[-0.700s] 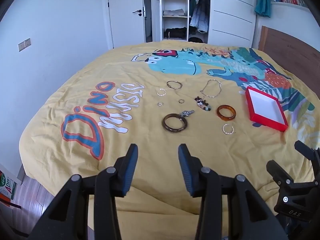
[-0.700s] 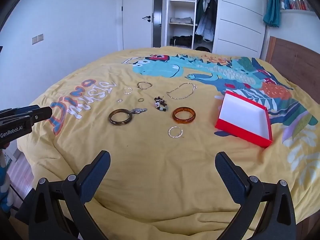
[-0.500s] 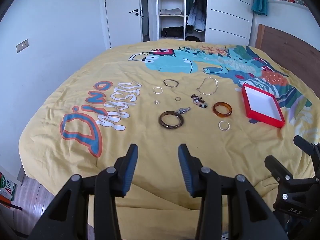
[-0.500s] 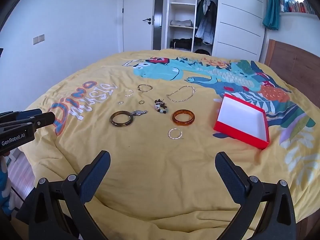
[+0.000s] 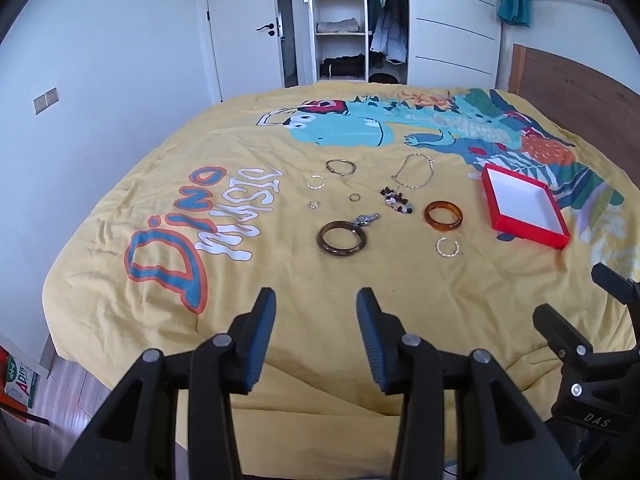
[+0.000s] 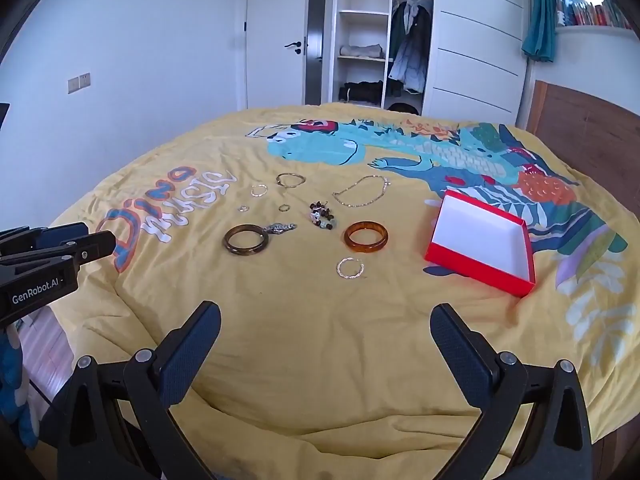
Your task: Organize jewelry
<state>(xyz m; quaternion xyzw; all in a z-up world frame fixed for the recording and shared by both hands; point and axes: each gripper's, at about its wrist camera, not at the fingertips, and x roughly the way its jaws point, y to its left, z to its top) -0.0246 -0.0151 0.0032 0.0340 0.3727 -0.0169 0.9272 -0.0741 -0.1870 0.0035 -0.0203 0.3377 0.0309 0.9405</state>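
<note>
Jewelry lies scattered mid-bed on a yellow bedspread (image 5: 280,280): a dark brown bangle (image 5: 342,238) (image 6: 245,240), an amber bangle (image 5: 443,215) (image 6: 366,236), a silver twisted ring (image 5: 447,247) (image 6: 350,268), a bead cluster (image 5: 396,201) (image 6: 322,215), a chain necklace (image 5: 414,170) (image 6: 362,191), a thin bracelet (image 5: 340,167) (image 6: 291,180) and small rings. An open red box (image 5: 522,210) (image 6: 482,242) with a white inside sits to the right. My left gripper (image 5: 316,322) hovers open and empty near the bed's front edge. My right gripper (image 6: 326,334) stands wide open, empty, short of the jewelry.
A white wall and door are behind the bed, with an open wardrobe (image 6: 368,52) holding clothes. A wooden headboard (image 6: 592,128) runs along the right. Floor and a package (image 5: 20,376) show at lower left.
Both grippers have drawn back and tipped up a little, so the jewelry sits slightly farther and lower in view. Jaw widths look unchanged.
</note>
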